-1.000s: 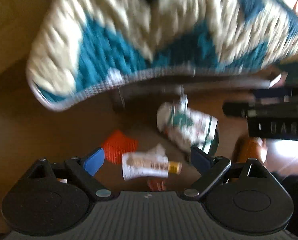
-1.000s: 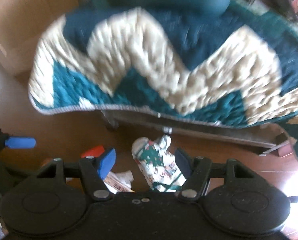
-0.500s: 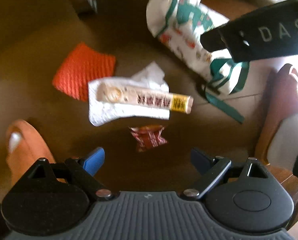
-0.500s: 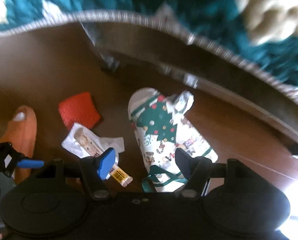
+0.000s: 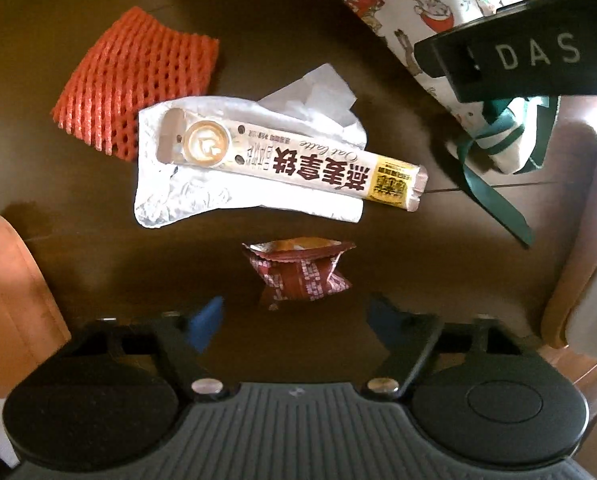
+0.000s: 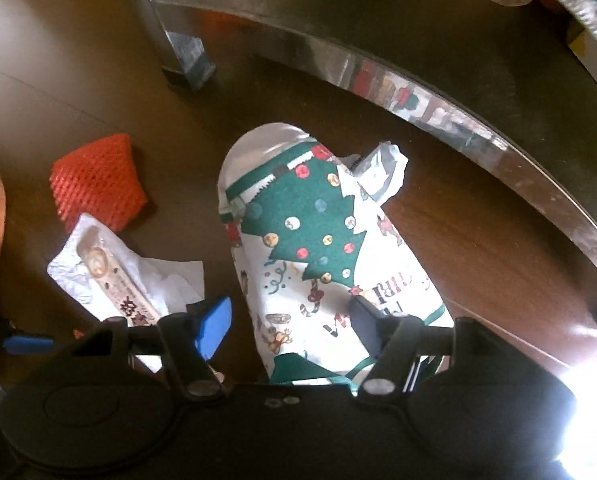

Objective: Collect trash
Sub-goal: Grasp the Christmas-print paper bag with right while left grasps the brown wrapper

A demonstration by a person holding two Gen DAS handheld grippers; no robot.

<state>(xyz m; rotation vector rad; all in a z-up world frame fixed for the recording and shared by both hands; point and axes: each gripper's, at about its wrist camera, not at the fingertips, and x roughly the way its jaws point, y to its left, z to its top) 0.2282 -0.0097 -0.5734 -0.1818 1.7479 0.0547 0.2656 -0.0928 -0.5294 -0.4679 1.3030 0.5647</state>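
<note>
Left wrist view looks almost straight down at a dark brown wooden floor [image 5: 278, 8] strewn with litter. The left gripper [image 5: 294, 320] points down with its jaws closing, and a crumpled red candy wrapper [image 5: 298, 270] lies on the floor in line with the gap between the blue pads, untouched as far as can be seen. Just beyond it is a long coffee sachet [image 5: 298, 164] resting on a crumpled white tissue [image 5: 202, 196], and the tissue's far left corner overlaps an orange foam net [image 5: 134, 80]. At the upper right lies a white bag with a Christmas print [image 5: 410, 4] and green ribbon handles, partly covered by the black body of the right gripper. Orange slippers show at the left edge [image 5: 10, 304] and the right edge of this view. Right wrist view shows the right gripper [image 6: 290, 320] pointing down over the near end of the bag [image 6: 318, 240], jaws apart, one pad to each side of the bag's width; whether they touch it I cannot tell. The foam net [image 6: 98, 188], tissue and sachet [image 6: 110, 276] lie left of the bag, and a shiny metal furniture frame [image 6: 378, 72] runs along the floor beyond it.
</note>
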